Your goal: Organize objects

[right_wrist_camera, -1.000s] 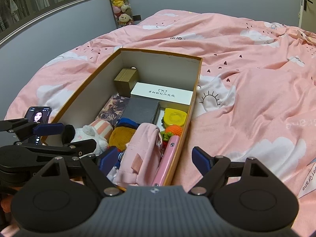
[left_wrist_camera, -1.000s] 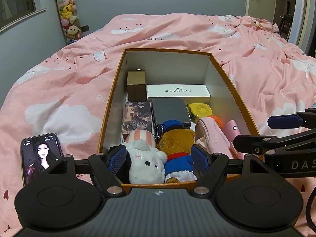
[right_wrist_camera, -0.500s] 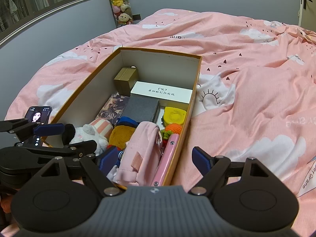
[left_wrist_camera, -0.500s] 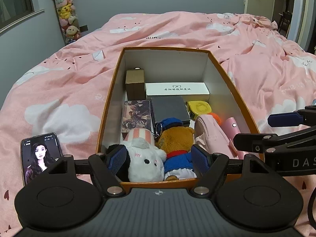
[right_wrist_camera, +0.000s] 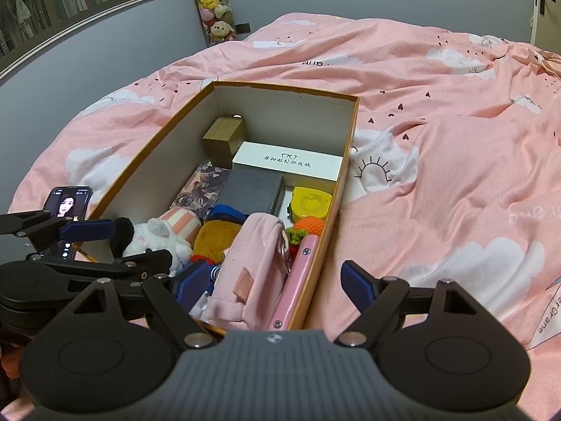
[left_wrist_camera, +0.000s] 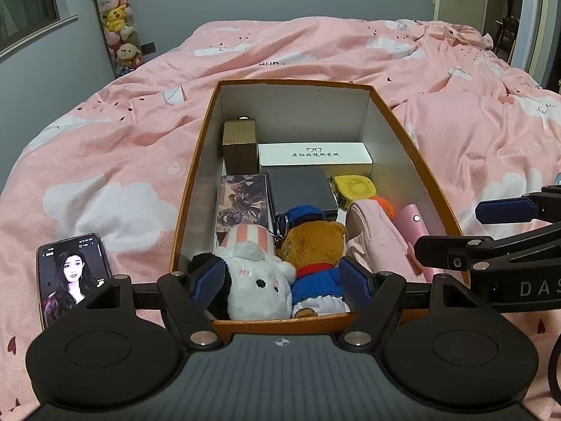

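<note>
Box (left_wrist_camera: 196, 161) packed; both grippers wide apart

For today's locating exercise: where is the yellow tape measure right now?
In both wrist views the yellow tape measure lies inside the orange box, near its right wall, just in front of the white glasses case and beside the dark grey box.

Orange box (left_wrist_camera: 413, 147) of neatly packed items

Both wrist views look steeply down, close, sharing the box (left_wrist_camera: 413, 147).
</note>
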`<state>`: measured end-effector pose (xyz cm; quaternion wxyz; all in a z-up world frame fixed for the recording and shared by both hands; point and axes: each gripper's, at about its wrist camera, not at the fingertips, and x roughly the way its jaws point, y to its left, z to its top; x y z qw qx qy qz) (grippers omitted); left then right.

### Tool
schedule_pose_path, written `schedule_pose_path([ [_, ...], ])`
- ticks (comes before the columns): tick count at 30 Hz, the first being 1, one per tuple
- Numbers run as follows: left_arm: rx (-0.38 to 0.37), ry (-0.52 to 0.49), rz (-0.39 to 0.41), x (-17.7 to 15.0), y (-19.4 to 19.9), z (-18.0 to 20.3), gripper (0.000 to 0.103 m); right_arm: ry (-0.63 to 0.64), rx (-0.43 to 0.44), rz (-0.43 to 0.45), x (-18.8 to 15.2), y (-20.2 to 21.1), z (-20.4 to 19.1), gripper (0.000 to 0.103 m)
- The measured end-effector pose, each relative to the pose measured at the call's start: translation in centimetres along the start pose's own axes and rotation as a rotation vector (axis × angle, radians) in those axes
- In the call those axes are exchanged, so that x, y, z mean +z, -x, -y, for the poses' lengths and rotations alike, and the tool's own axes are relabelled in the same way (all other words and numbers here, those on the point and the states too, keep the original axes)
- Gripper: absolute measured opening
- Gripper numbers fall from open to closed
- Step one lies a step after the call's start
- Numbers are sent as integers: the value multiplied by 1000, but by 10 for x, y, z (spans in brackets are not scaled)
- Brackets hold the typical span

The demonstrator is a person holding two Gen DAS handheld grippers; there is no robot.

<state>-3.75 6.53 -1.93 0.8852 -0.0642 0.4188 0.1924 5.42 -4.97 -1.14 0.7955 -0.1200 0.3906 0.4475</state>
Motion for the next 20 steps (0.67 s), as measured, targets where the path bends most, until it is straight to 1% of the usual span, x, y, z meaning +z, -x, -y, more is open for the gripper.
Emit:
schedule_pose_path([
  [20, -2, -6, 1, 0, 0, 0, 86, -1, 0, -1, 1, 0, 0, 83],
])
